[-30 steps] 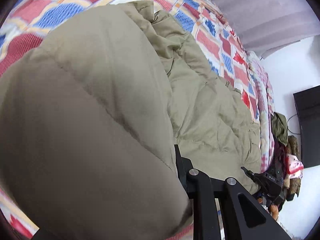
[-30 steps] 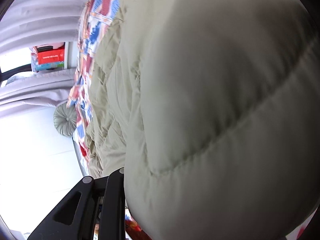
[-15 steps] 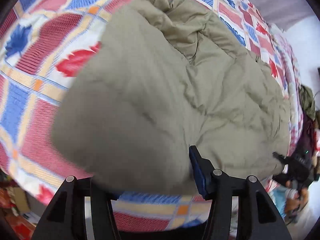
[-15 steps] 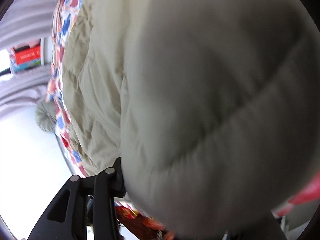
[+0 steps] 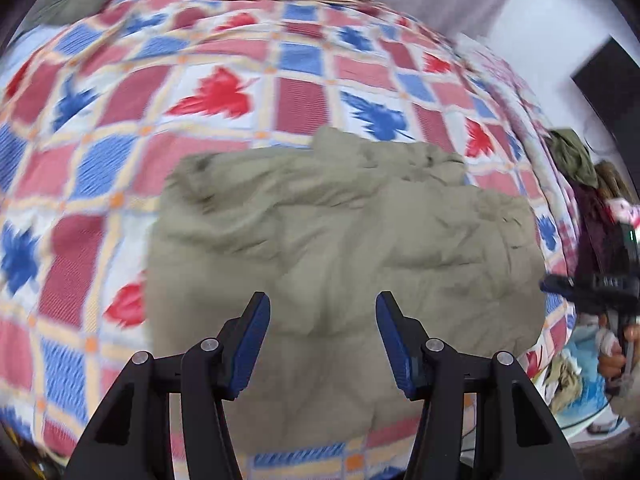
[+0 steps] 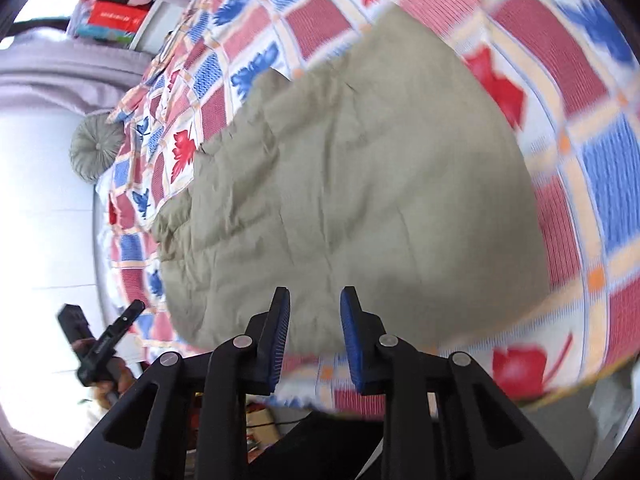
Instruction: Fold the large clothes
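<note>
Now the khaki coat (image 5: 340, 240) lies beyond both spread, empty grippers (image 5: 322, 340) (image 6: 315, 336).

A bed fills most of the room, spread with a patchwork quilt (image 5: 224, 92) of red, blue and white squares with leaf shapes, and grey curtains (image 6: 60, 68) hang behind it. Beside the bed's far end a round grey cushion (image 6: 94, 146) rests against a plain white wall (image 6: 44, 216), with a red box (image 6: 116, 18) and other stacked things on a ledge above the curtains, where bright daylight comes in. On the other side a dark screen (image 5: 610, 80) sits on the white wall, and clothes (image 5: 572, 156) lie heaped just off the bed's edge.
</note>
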### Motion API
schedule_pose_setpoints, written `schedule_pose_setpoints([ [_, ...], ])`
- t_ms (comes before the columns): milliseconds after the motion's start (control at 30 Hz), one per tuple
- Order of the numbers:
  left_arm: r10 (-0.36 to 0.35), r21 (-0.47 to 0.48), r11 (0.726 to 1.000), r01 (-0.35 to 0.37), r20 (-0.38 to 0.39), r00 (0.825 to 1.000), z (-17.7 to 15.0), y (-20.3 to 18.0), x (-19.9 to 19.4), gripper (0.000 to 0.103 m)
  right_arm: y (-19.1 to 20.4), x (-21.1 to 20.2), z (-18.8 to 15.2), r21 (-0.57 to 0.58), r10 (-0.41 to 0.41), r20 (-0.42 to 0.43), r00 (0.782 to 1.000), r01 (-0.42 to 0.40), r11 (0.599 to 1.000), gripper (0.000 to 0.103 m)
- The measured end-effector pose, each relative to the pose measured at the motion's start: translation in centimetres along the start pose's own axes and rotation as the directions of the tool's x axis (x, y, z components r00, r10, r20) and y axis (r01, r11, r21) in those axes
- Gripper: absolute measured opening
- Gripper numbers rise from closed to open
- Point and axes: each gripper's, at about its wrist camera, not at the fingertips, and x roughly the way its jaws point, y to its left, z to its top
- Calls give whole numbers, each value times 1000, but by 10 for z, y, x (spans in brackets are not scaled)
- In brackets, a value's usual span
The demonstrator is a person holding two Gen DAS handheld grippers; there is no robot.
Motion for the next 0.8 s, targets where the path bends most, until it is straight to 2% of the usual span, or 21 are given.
schedule_pose_setpoints([
  [67, -33, 40, 999, 33, 9, 999, 18, -16, 21, 57, 17, 22, 14, -62, -5, 18, 1000, 6, 998, 28],
  [133, -37, 49, 998, 36, 18, 999, 28, -25, 41, 57, 35, 30, 15, -126, -9, 31, 999, 12, 992, 28],
  [233, 0, 19, 1000, 0, 2, 1000, 42, -21, 86, 57, 55, 80, 18, -201, -30, 27, 999, 35, 979, 28],
  [300, 33, 6, 999, -33, -5, 999, 45, -13, 111, 57, 55, 115, 25, -207, -44, 2, 999, 44, 977, 28],
  [367, 54, 8, 999, -54, 9, 999, 48, -4, 125, 57, 51, 141, 31, -217, -61, -9, 998, 57, 974, 28],
  [400, 52, 3, 999, -52, 19, 998, 51, 0, 128, 57, 50, 150, 34, -237, -70, -5, 998, 67, 969, 24],
  [467, 50, -7, 999, -49, 39, 998, 59, 9, 125, 57, 45, 155, 38, -267, -74, -8, 997, 69, 961, 21],
  [567, 104, -33, 994, -101, 84, 991, 72, 31, 114, 57, 41, 149, 48, -282, -68, -18, 998, 60, 958, 16],
  [700, 210, -103, 974, -200, 92, 973, 87, 69, 105, 57, 25, 115, 61, -277, -147, 56, 988, 157, 948, 16],
  [800, 259, -142, 958, -248, 67, 964, 92, 95, 112, 57, -4, 82, 74, -201, -281, 154, 947, 308, 930, 16],
])
